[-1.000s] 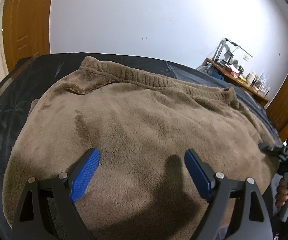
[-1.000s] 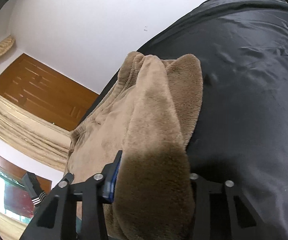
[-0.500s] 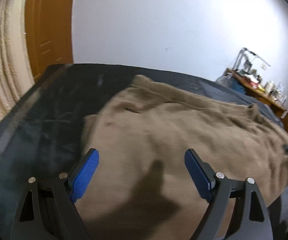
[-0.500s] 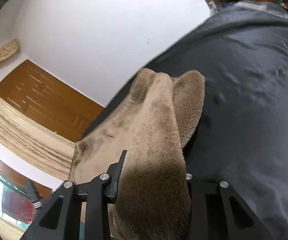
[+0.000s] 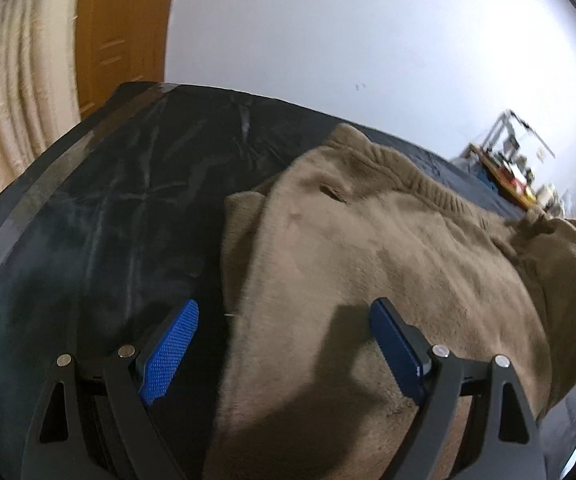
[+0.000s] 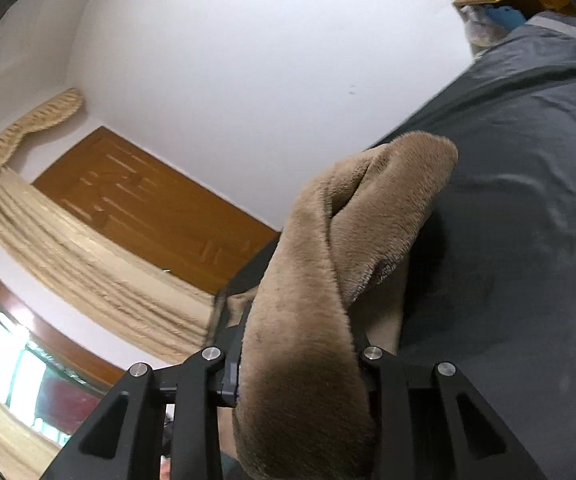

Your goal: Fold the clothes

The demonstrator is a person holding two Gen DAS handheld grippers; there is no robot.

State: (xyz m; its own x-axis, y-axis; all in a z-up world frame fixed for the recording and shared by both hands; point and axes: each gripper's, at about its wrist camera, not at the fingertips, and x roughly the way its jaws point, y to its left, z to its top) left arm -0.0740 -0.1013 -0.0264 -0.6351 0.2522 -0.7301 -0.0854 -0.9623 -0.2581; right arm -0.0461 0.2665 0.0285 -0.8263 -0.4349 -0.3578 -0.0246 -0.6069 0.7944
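1. Right gripper (image 6: pixel 300 376) clamps a thick fleece (image 6: pixel 328 280) fold, lifted off the bed (image 6: pixel 528 200).
2. Left gripper (image 5: pixel 283 344) gapes, holding nothing, over the fleece's (image 5: pixel 368 260) left edge.
3. Risk: bulky pile could slip from the clamp; slick bed cover lets the rest slide.

Left gripper (image 5: pixel 283 340) fingers spread wide — empty, right gripper (image 6: pixel 300 364) fingers clamped tight on fabric
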